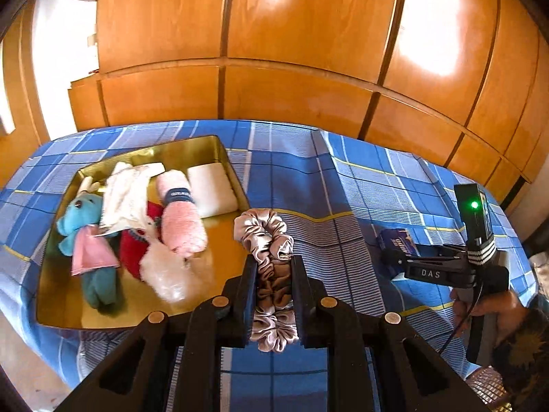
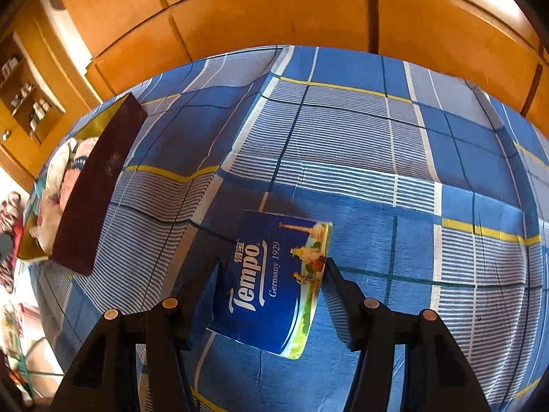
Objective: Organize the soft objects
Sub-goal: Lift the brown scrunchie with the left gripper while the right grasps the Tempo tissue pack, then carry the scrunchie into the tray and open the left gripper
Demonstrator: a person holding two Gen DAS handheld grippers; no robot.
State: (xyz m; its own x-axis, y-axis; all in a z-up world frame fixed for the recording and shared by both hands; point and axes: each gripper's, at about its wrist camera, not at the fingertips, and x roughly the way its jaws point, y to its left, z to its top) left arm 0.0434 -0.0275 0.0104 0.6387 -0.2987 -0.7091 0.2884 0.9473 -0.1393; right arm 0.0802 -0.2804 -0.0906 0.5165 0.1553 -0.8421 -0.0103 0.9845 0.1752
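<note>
- Left gripper (image 1: 273,267): jaws closed tight on a beige satin scrunchie (image 1: 267,240), held above the blue plaid bedsheet (image 1: 343,178), just right of the gold box (image 1: 192,147).
- Right gripper (image 2: 271,274): jaws spread wide, straddling a Tempo tissue pack (image 2: 271,281) lying flat on the sheet; contact unclear.
- Box holds a blue plush bear (image 1: 85,237), pink rolled towel (image 1: 180,216), white pad (image 1: 212,189).

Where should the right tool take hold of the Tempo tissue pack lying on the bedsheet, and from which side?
Across its two long edges, at mid-length, coming from above. The Tempo tissue pack lies flat on the checked bedsheet, so only the thin sides offer opposing faces. The right tool already straddles it that way, one finger beside each long edge, and the narrower width fits the opening.
</note>
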